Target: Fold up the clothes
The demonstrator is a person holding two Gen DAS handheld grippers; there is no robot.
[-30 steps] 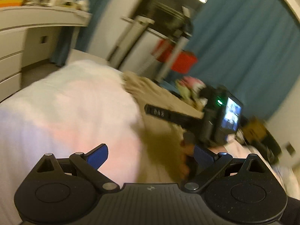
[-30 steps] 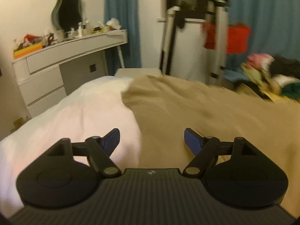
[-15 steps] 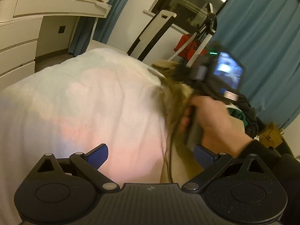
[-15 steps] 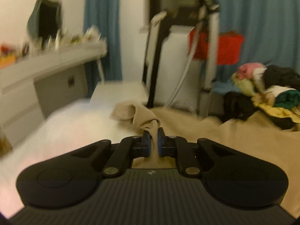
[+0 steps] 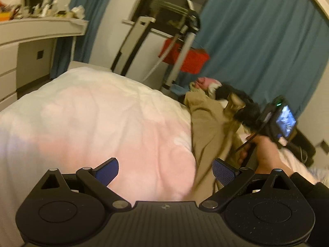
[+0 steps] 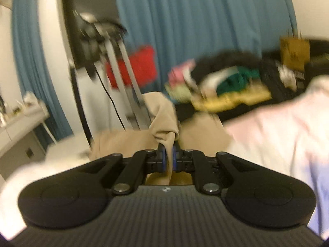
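White duvet fills the view ahead of the left gripper, whose jaws are spread wide and hold nothing. Tan garment lies ahead-right of it; the right gripper, in the right hand, pinches a fold of it, lifted.

Home bedroom: bed, dresser, blue curtains, clothes pile.

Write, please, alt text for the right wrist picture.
The right tongs are shut on a fold of tan garment above a bed with a white cover. Behind, blurred, are a heap of clothes and blue curtains.
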